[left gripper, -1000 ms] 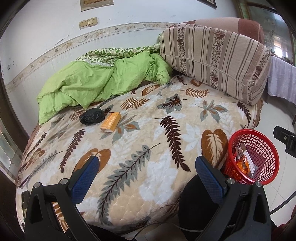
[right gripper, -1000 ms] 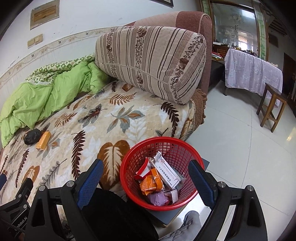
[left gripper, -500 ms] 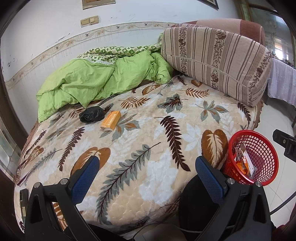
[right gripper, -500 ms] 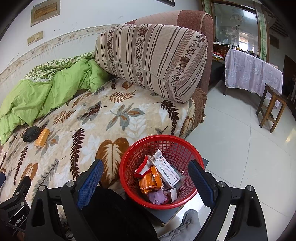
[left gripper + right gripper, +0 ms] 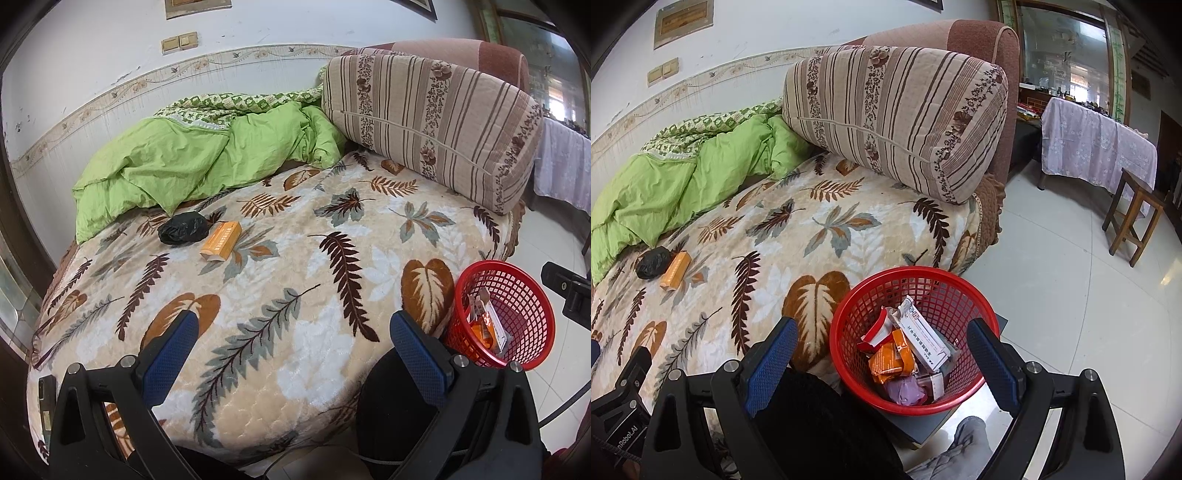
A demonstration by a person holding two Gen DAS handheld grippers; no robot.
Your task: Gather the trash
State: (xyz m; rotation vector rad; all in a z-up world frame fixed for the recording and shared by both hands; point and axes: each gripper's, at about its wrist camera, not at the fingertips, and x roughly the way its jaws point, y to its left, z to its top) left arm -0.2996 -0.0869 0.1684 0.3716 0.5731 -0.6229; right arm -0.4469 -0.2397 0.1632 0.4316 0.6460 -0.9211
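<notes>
Blue pads mark the left gripper [image 5: 290, 345], whose two fingers stand wide apart with nothing between them, over a leaf-patterned blanket [image 5: 258, 295] on the bed. In the left wrist view two pieces of trash lie on this blanket, just beside each other: one crumpled black bag [image 5: 183, 228] and one orange box [image 5: 221, 240], both near one green quilt [image 5: 192, 162]. One striped cushion [image 5: 436, 125] stands at the far right, and one red basket [image 5: 517, 291] is beside the bed edge. In the right wrist view the right gripper [image 5: 882, 356] also has its two fingers spread apart and empty, above the red basket [image 5: 849, 325]. Inside it lie one white box [image 5: 923, 336], one orange wrapper [image 5: 892, 358] and some more small pieces that I cannot count. One wooden stool [image 5: 1134, 214] stands on the tiled floor [image 5: 1071, 295], near one table with a pale cloth [image 5: 1097, 144]
</notes>
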